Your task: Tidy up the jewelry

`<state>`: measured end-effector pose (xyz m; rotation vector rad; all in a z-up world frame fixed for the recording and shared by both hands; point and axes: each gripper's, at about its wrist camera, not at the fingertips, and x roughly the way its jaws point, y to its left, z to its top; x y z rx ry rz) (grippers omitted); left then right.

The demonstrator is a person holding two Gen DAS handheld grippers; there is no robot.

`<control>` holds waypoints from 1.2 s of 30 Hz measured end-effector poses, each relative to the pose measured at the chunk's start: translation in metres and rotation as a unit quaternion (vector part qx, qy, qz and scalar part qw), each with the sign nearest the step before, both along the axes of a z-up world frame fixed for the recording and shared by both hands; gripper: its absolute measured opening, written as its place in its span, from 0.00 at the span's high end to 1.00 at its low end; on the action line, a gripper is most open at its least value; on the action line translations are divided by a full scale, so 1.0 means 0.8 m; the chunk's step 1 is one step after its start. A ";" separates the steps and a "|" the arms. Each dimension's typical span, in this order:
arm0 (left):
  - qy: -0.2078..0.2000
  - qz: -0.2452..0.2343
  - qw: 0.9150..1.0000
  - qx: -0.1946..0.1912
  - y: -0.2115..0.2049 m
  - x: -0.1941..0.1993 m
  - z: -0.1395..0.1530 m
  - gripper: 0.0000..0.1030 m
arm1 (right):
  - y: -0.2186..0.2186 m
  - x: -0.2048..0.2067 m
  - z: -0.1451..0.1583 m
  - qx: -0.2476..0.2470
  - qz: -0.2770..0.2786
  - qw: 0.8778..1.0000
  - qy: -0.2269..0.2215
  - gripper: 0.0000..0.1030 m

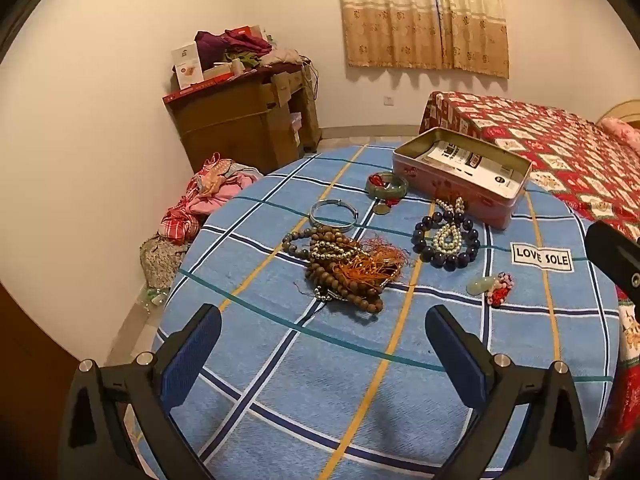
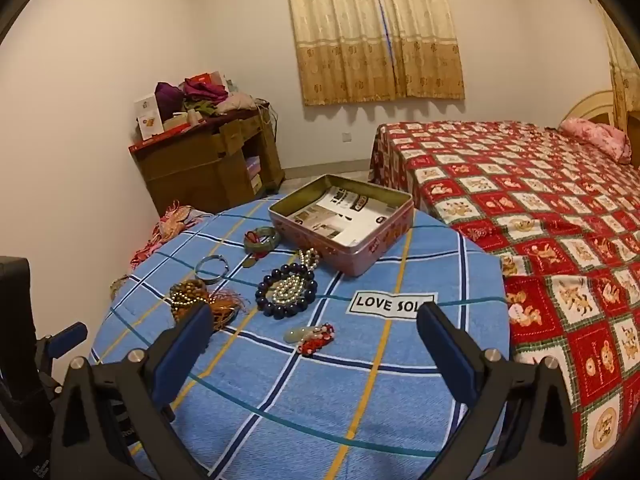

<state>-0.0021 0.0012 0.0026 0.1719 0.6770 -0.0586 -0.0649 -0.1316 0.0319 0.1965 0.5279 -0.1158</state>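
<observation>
A round surface covered by a blue checked towel cloth (image 1: pixel 360 380) with white, navy, yellow and teal lines carries the jewelry. On the cloth lie an open pink rectangular metal tin (image 1: pixel 460 188), a green bangle with red knots (image 1: pixel 387 186), a thin silver bangle (image 1: pixel 333 212), a tangled heap of brown wooden bead strings with orange tassels (image 1: pixel 348 268), a dark purple bead bracelet (image 1: pixel 446 242) encircling a pearl string (image 1: pixel 446 236), and a pale jade pendant with a red and pink beaded piece (image 1: pixel 490 286).

The left gripper (image 1: pixel 322 328) tips down, and its two blue fingers (image 1: pixel 192 354) stand wide apart with nothing between them. The right gripper (image 2: pixel 314 330) tips down too. Its blue fingers (image 2: pixel 448 354) are spread wide and hold nothing.
</observation>
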 end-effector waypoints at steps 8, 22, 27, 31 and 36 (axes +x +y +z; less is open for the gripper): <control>-0.043 -0.009 0.998 -0.046 0.011 -0.021 0.044 0.01 | -0.002 -0.021 0.025 -0.042 -0.028 0.997 -0.056 0.00; -0.050 -0.009 0.998 -0.032 -0.003 -0.015 0.054 0.01 | -0.008 -0.034 0.035 -0.035 -0.043 0.995 -0.084 0.00; -0.051 -0.009 0.998 -0.032 -0.002 -0.022 0.049 0.01 | -0.005 -0.036 0.035 -0.035 -0.043 0.995 -0.084 0.00; -0.049 -0.010 0.998 -0.030 -0.001 -0.021 0.048 0.01 | -0.004 -0.034 0.035 -0.031 -0.043 0.995 -0.080 0.00; -0.049 -0.009 0.998 -0.028 -0.003 -0.021 0.045 0.01 | -0.004 -0.034 0.035 -0.029 -0.043 0.996 -0.079 0.00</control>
